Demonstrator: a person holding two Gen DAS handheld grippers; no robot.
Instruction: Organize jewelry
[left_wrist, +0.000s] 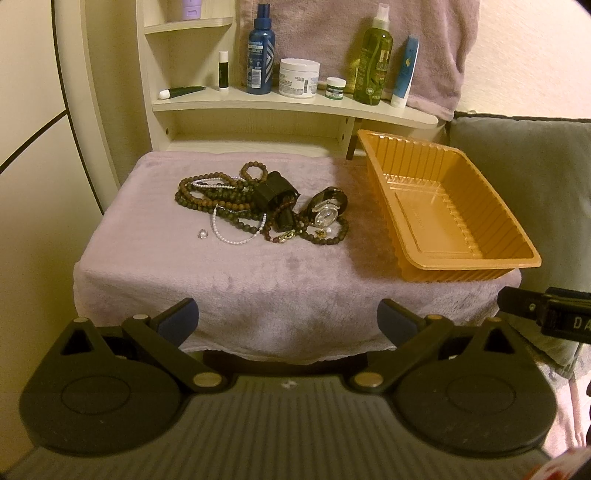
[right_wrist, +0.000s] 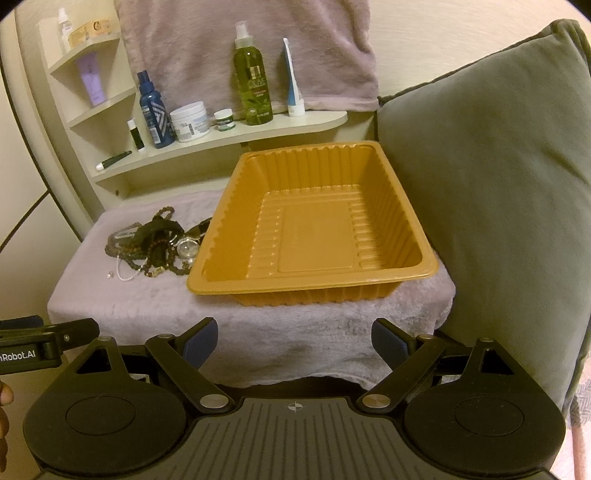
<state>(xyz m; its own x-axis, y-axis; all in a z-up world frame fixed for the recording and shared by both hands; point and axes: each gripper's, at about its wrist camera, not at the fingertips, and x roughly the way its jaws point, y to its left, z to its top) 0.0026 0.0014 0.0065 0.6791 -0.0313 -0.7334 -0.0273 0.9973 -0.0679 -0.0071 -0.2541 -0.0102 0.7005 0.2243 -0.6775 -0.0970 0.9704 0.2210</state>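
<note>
left claw wide, empty | right claw wide, empty | risk: tangled bead strands drag watch off surface before tray

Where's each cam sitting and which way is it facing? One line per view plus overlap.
Left wrist: on the left gripper, low before the towel-covered table, facing the jewelry pile; open blue-padded fingers show.
Right wrist: on the right gripper, further right, facing the orange tray; open fingers show.
Shared: pile, tray, table, toiletry shelf, each other's gripper at frame edge.
</note>
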